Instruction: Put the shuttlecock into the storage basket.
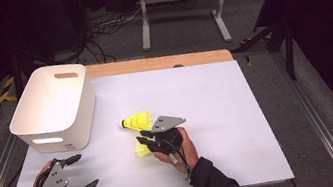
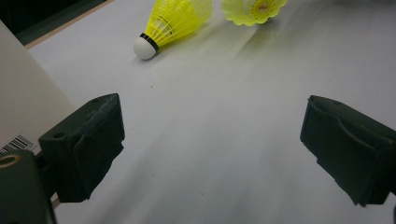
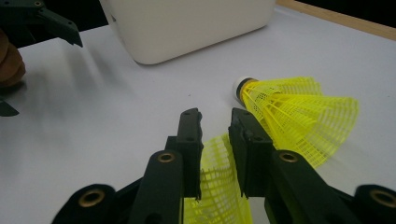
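Two grippers work at the white table (image 1: 218, 115). The right gripper (image 3: 215, 122) has a yellow shuttlecock's skirt (image 3: 219, 182) between its narrowly parted jaws; the mesh rises in the gap and looks to brush the pads, but whether they press it I cannot tell, so the grip is at best loose. In the high view that right gripper (image 1: 144, 138) sits near the table's middle with this shuttlecock (image 1: 142, 149) showing as a yellow patch at its left side. The left gripper (image 2: 212, 140) stands wide open with bare table between its jaws; in the high view it rests at the near left corner (image 1: 80, 172), well apart from the other.

A second shuttlecock (image 1: 137, 121) lies on its side on the table just beyond the right gripper, white cork pointing toward the bin. The right gripper view shows it (image 3: 299, 119) close beside the right-hand jaw, skirt fanned away from the camera. The left gripper view catches both from the opposite side: the lying one (image 2: 173, 23) with its cork nearest, and the other's open skirt end-on (image 2: 254, 10), which the high view hides under the hand.

A white bin (image 1: 52, 106) with slot handles stands at the table's far left corner. The high view looks into it, though glare washes out its bottom, so its contents cannot be told. The right gripper view shows its outer wall (image 3: 187, 28); the left gripper view adds a barcode label (image 2: 17, 142) on it.
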`<state>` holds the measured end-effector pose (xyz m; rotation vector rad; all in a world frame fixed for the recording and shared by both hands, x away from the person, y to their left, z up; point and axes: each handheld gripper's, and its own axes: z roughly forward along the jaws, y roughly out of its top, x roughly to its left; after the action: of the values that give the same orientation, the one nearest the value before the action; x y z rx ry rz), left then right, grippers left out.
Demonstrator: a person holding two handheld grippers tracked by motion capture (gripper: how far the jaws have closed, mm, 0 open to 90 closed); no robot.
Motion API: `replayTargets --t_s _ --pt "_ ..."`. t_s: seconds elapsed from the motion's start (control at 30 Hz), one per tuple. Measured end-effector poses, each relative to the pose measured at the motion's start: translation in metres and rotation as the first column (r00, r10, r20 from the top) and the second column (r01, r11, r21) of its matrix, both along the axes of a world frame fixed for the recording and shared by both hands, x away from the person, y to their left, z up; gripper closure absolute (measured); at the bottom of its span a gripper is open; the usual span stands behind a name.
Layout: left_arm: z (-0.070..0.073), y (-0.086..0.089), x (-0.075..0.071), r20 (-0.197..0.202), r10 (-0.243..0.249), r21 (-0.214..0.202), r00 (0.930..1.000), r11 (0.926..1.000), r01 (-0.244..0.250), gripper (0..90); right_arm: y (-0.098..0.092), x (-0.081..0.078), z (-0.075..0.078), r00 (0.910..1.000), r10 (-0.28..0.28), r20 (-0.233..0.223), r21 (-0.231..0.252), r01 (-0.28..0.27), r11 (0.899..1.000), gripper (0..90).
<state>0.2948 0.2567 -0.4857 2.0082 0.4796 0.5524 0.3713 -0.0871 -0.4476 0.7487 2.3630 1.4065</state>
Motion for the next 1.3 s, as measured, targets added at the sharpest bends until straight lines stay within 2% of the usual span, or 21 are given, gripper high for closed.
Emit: replayTargets --t_s 0.03,0.37,0.5,0.57,0.73,1.0,1.2,1.3 --pt "0.000 0.000 0.000 0.000 0.000 0.000 1.0000 1.0000 0.000 6.9 -0.002 0.001 0.000 1.0000 -0.005 -0.005 0.008 0.005 1.000 74.5" --pt "0.000 0.000 0.000 0.000 -0.002 -0.002 1.0000 1.0000 0.002 6.9 -0.016 0.001 0.005 0.9996 -0.022 0.015 -0.019 0.022 1.000 67.7" --pt "0.001 0.002 -0.001 0.005 0.001 -0.003 1.0000 1.0000 -0.001 6.9 -0.028 -0.001 0.008 0.9991 -0.031 0.028 -0.036 0.032 0.999 64.0" --pt "0.001 0.001 -0.001 0.004 0.002 -0.002 1.0000 1.0000 -0.002 6.9 -0.037 -0.001 0.010 0.9983 -0.028 0.050 -0.054 0.031 0.998 64.1" --pt "0.001 0.001 -0.001 0.005 0.000 -0.002 1.0000 1.0000 0.000 6.8 -0.052 0.000 0.012 0.9980 -0.042 0.047 -0.057 0.045 0.997 62.7" --pt "0.001 0.001 -0.001 0.006 -0.001 0.002 1.0000 1.0000 0.001 6.9 -0.070 0.001 0.008 0.9985 -0.045 0.032 -0.132 0.049 0.990 59.7" --pt "0.001 0.000 -0.001 -0.003 -0.005 0.003 1.0000 1.0000 0.005 6.9 -0.082 0.000 0.006 0.9982 -0.055 0.023 -0.174 0.059 0.983 54.2" --pt "0.001 0.001 -0.002 0.006 -0.005 0.003 1.0000 1.0000 0.005 6.8 -0.089 -0.002 0.006 0.9979 -0.062 0.021 -0.190 0.064 0.980 52.9"
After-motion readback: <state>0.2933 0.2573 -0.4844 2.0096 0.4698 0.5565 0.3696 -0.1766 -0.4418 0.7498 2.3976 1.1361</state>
